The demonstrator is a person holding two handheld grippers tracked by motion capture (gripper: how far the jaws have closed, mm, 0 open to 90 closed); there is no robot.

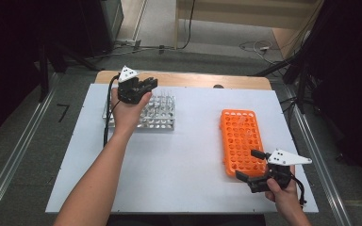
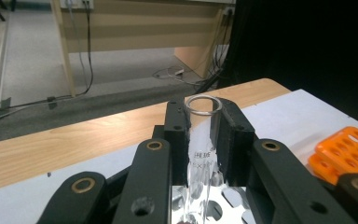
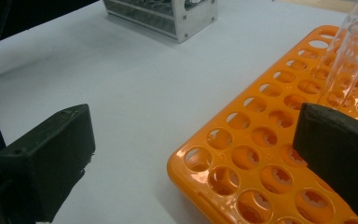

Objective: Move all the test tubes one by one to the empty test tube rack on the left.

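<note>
Two racks on the white table (image 1: pixel 179 155), one tube in play. Nearest the person, the right gripper (image 1: pixel 259 168) is sitting at the near right corner, jaws standing wide with nothing between them, straddling the near left corner of the orange rack (image 1: pixel 241 141). In the right gripper view two clear tubes (image 3: pixel 342 65) are already standing upright in that rack's far holes; most holes nearer the jaws are looking empty.

Further out, the left gripper (image 1: pixel 143 87) is clamping a glass test tube (image 2: pixel 201 154) just below its open rim. Tube's long axis is running near vertical, mouth up, lower end hanging over the metal rack (image 1: pixel 162 115) at the far left.

Key relation: the orange rack is lying to the right of and nearer than the held tube, well apart, with bare table between the two racks. So the left hand is the one carrying, and the path across looks unobstructed. My read: keep the tube upright and clear of the standing tubes when lowering; the orange rack's left edge is the first thing it meets. Right gripper is near enough to steady the rack.
</note>
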